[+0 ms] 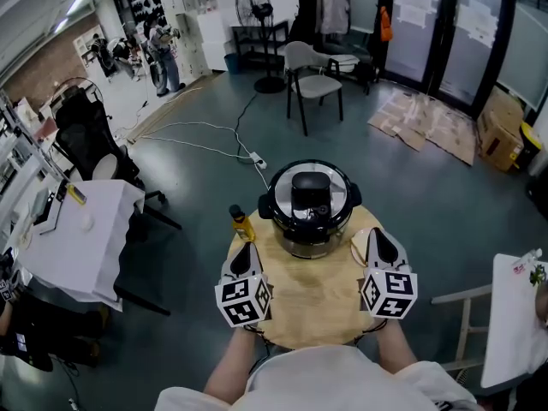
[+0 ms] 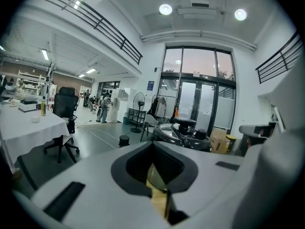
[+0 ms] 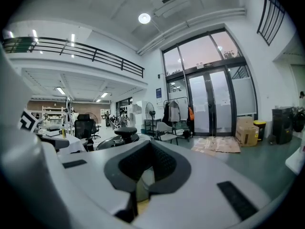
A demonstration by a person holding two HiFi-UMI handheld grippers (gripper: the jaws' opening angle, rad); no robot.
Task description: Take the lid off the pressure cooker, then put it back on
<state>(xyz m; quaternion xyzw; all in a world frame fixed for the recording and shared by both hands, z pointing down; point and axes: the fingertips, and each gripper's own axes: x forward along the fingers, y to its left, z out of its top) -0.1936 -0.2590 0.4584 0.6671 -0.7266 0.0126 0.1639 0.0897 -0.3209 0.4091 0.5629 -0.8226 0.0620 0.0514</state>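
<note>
The black pressure cooker (image 1: 309, 205) stands at the far side of a round wooden table (image 1: 310, 306), with its lid (image 1: 310, 187) seated on it and a black handle on top. My left gripper (image 1: 246, 250) hovers over the table's left part, short of the cooker, shut with nothing in it. On the right, my right gripper (image 1: 378, 236) is held beside the cooker, also shut and empty. In the left gripper view the cooker (image 2: 183, 133) shows past the closed jaws. Its lid (image 3: 116, 136) appears at the left in the right gripper view.
A small yellow bottle (image 1: 241, 223) stands on the table left of the cooker. A white round object (image 1: 357, 245) lies right of it. A white-clothed table (image 1: 77, 238) and office chair (image 1: 86, 139) are at left, a grey chair (image 1: 312, 80) and fan (image 1: 257, 11) beyond.
</note>
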